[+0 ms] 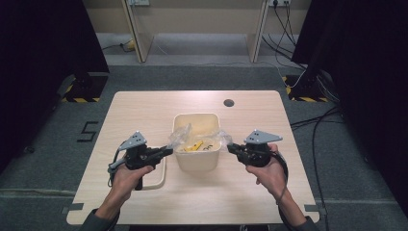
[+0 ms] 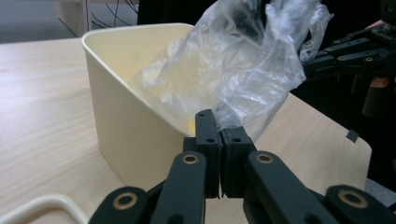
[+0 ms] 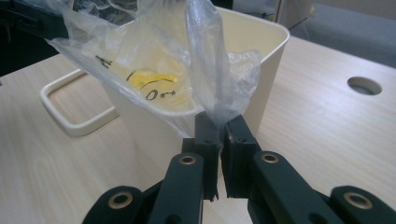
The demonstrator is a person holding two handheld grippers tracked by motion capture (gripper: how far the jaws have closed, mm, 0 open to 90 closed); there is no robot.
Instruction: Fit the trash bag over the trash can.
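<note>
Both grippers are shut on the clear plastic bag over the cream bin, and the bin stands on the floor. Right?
Not quite. The bin stands on the wooden table, as the high view shows. The rest holds: the left gripper and right gripper are each shut on the bag.

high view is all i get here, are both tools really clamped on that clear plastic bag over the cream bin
Observer: Yes. The left tool has its jaws shut on a fold of the clear plastic bag.
Operator: and the right one
Observer: The right tool pinches a twisted strip of the bag beside the cream plastic bin.
Operator: whats in the bag
Observer: A yellow piece with black marks; I cannot read them.
</note>
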